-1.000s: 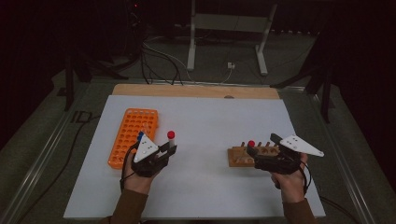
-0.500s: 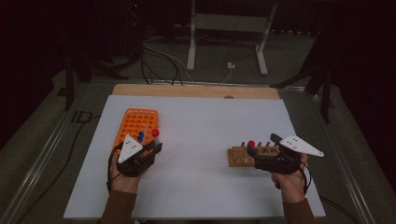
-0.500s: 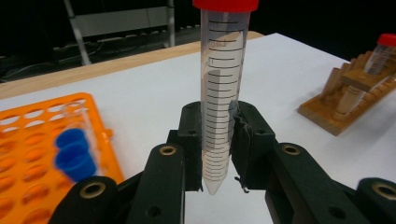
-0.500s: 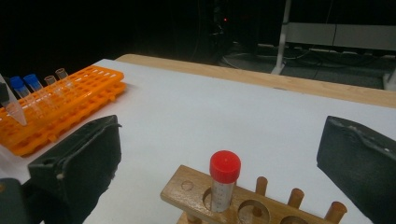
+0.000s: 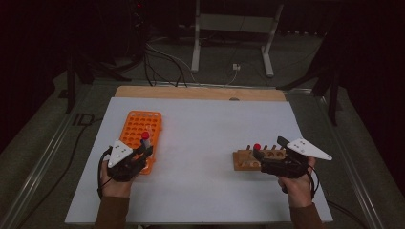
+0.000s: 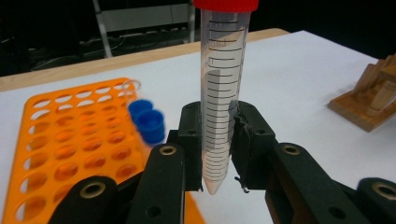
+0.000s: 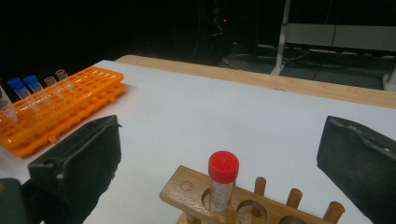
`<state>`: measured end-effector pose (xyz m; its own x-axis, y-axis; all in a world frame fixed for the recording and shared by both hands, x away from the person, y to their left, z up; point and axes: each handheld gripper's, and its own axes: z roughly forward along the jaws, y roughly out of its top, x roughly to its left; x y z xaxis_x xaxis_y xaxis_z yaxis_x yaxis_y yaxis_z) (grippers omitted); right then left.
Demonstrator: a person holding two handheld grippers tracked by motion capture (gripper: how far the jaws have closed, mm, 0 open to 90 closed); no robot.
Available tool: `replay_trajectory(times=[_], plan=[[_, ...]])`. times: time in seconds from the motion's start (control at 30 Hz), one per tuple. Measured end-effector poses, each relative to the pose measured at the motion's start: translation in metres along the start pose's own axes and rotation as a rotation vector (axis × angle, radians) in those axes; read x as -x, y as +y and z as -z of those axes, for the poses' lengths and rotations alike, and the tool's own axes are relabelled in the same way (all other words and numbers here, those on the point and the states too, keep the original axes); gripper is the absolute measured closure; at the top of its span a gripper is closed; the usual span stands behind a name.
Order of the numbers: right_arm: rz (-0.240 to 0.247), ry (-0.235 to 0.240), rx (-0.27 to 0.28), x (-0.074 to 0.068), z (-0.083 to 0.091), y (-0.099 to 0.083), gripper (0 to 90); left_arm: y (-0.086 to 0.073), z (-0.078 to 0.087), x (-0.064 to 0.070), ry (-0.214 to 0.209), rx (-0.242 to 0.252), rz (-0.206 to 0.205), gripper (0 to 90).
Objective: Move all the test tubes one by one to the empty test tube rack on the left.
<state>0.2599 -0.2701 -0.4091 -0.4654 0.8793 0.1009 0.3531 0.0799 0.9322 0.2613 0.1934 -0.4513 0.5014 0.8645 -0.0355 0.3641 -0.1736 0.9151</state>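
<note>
Left gripper (image 5: 143, 151) sits at the near left of the white worktop (image 5: 205, 124), clamped on a clear red-capped tube (image 6: 220, 93). In the left gripper view the tube stands upright between the two black jaws, graduation marks visible, pointed tip hanging just above the worktop surface, cap cut off at the top edge. In the high view the tube's red cap shows just off the right near edge of the orange rack (image 5: 139, 131), above the gripper.

The orange rack lies flat on the left side of the worktop, long side running near to far. Two blue-capped tubes (image 6: 147, 119) stand in it, close together, just left of the held tube in the left gripper view; one uncapped clear tube rim shows behind them.

Right gripper (image 5: 260, 155) is at the near right, jaws spread wide, holding nothing. In the right gripper view its pads sit well apart on either side of the wooden rack (image 7: 233, 198). A second red-capped tube (image 7: 222, 179) stands upright in a hole of that wooden rack, between the jaws but not touched by them. Wooden pegs rise to its right.

The wooden rack and orange rack are well apart.
</note>
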Motion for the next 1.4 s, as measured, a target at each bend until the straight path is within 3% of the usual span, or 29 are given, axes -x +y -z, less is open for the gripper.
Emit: replay_trajectory(times=[0.6,0.87,1.23,1.4], plan=[[0.001,0.001,-0.002,0.000,0.000,0.000,0.0,-0.019,-0.009,-0.013,0.058,-0.038,0.013,75.3],[0.002,0.002,0.003,0.001,0.001,0.000,0.0,-0.025,-0.012,-0.015,0.059,-0.091,0.025,75.3],[0.001,-0.001,0.002,0.003,0.002,0.000,0.0,-0.030,-0.022,-0.011,0.082,-0.187,-0.008,75.3],[-0.002,-0.003,0.000,0.004,0.001,-0.001,0.0,-0.032,-0.023,-0.011,0.084,-0.204,-0.009,75.3]])
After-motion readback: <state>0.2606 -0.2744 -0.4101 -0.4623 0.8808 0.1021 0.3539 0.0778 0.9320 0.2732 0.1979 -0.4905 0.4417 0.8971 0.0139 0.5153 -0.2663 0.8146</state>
